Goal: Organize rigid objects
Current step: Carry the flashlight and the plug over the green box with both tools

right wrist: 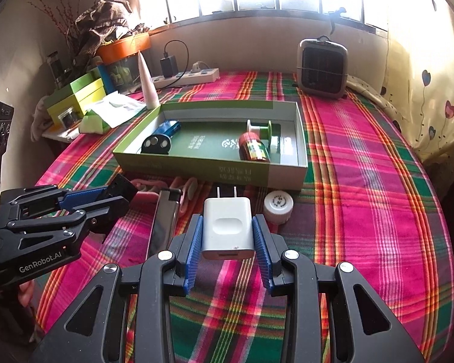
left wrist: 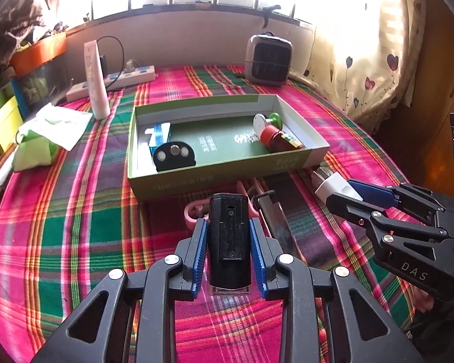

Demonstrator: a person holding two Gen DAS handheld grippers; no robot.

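The left gripper (left wrist: 229,242) clamps a black oblong block (left wrist: 229,239), long axis pointing away toward the box. The right gripper (right wrist: 228,239) grips a white charger (right wrist: 228,230), prongs forward. Both hang above the plaid bedcover (right wrist: 363,163), near its front edge. Beyond lies the open green box (right wrist: 196,160).

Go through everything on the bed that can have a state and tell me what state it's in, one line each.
Left gripper: shut on black rectangular device.
Right gripper: shut on white plug charger, prongs forward.
Shallow green cardboard box: open, lidless.
Red-capped brown bottle: capped, on its side in the box.
White round-capped bottle: capped, outside the box.
Black adapter: plugged into white power strip.
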